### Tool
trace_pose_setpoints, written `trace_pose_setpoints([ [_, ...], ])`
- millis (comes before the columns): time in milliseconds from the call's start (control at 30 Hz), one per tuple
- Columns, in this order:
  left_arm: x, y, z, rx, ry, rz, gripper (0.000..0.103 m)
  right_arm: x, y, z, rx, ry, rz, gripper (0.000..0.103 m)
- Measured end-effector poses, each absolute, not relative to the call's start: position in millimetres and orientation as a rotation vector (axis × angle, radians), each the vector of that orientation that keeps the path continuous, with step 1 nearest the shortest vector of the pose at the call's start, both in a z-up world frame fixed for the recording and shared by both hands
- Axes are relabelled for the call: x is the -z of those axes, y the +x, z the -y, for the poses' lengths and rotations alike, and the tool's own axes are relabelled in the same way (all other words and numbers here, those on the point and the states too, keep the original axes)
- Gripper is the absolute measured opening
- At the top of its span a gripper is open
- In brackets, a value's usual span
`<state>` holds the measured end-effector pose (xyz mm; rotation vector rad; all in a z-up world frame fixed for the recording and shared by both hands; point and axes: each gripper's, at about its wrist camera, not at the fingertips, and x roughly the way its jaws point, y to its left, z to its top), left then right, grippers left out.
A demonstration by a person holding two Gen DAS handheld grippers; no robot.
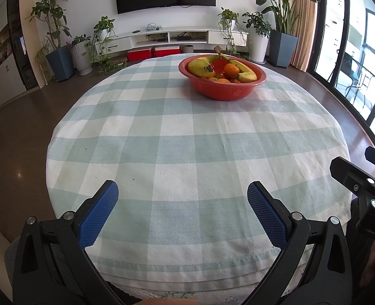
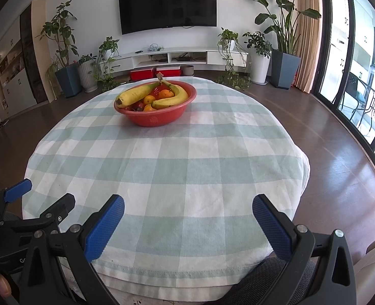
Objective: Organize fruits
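The jaws of the left gripper (image 1: 182, 195) stand wide apart and hold nothing; between them lies only the checked cloth (image 1: 187, 139) of the round worktop. The jaws of the right gripper (image 2: 187, 208) are also wide apart and empty, above the near edge of the same cloth. In the left wrist view the red bowl (image 1: 223, 89) sits at about 1 o'clock, well apart from the jaws, on the far side of the worktop. In the right wrist view it sits at about 11 o'clock. Inside it lie two bananas (image 2: 136, 93) joined at the stem and several oranges (image 2: 166, 93).
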<state>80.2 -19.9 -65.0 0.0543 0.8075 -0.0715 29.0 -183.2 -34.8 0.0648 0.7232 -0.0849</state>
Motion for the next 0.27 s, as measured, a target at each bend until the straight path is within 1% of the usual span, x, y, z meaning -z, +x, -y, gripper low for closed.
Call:
trace_pose_setpoints([
  [267,62.3,76.8,21.0,0.057,0.055,-0.783,0.103,36.0,19.3,187.5,0.085,0.074,-0.736,0.103],
])
